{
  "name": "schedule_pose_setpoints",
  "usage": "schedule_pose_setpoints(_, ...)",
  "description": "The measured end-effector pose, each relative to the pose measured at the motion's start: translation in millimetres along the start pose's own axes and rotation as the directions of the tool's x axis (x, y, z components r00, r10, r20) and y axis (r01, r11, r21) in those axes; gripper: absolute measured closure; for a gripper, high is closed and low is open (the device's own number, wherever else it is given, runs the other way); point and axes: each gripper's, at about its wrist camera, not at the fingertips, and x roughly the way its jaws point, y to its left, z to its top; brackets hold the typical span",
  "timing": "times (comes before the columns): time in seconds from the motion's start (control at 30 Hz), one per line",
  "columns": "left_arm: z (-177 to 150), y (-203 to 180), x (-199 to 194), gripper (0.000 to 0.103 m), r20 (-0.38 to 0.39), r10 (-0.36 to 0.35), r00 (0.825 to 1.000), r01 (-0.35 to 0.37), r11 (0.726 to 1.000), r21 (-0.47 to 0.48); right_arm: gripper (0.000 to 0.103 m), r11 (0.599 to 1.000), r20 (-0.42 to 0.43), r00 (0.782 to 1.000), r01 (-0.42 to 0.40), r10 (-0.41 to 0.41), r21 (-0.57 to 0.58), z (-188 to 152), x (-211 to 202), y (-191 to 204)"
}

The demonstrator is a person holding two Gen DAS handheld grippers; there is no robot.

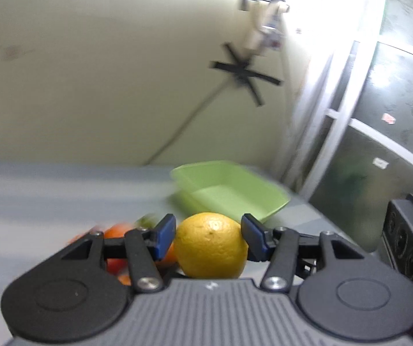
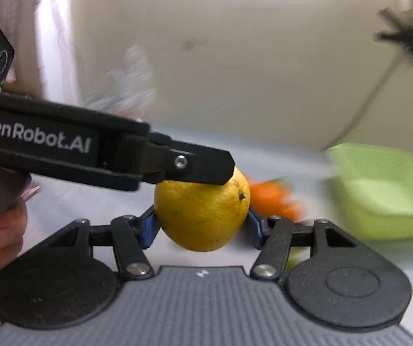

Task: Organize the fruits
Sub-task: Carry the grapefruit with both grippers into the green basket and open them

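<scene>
The left yellow fruit (image 1: 210, 246) sits squarely between the blue pads (image 1: 164, 235) of the left tongs (image 1: 209, 236), which are closed on it, one pad touching each side. Behind the left-hand pad and partly hidden by it lies a blurred cluster of orange and red fruits (image 1: 117, 230) on the pale table (image 1: 33, 201). Beyond the tips and a little to the right stands a light green tray (image 1: 235, 199) with nothing visible inside it. Further off, a black tape cross (image 1: 244, 72) is stuck to the cream wall. The right yellow fruit (image 2: 203, 210) is clamped likewise in the right tongs (image 2: 202, 225), the blue pads pressing its two sides and its underside clear of the table. From the left of that view the left tongs reach in sideways, and one black finger crosses the top of this fruit; whether it touches cannot be told. A person's hand (image 2: 1, 230) grips their handle at the left edge. Past the right pad the orange fruits show as a smear, with the green tray further right, near them.
</scene>
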Motion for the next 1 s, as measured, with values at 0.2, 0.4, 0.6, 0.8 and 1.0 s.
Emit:
schedule_pose_setpoints(0.2,35,-51,100,0.051,-0.042,-0.086,0.995,0.088,0.996,0.034,0.041,0.978,0.011,0.978,0.209,-0.210,0.013,12,-8,-90)
schedule_pose_setpoints(0.4,46,-76,162,0.050,-0.073,-0.039,0.997,0.044,0.997,0.068,0.040,0.961,-0.024,0.962,0.272,-0.271,0.041,14,14,-154)
schedule_pose_setpoints(0.6,42,-77,185,0.040,-0.114,0.048,0.992,-0.039,0.996,0.083,0.039,0.958,-0.050,0.961,0.276,-0.272,0.083,4,29,-180)
schedule_pose_setpoints(0.8,35,-76,178,0.040,-0.126,0.143,0.982,-0.130,0.986,0.104,0.033,0.957,-0.024,0.961,0.275,-0.274,0.094,3,31,-184)
schedule_pose_setpoints(1.0,31,-79,136,0.038,-0.085,0.270,0.959,-0.256,0.955,0.150,0.032,0.949,0.019,0.955,0.290,-0.294,0.125,4,8,-173)
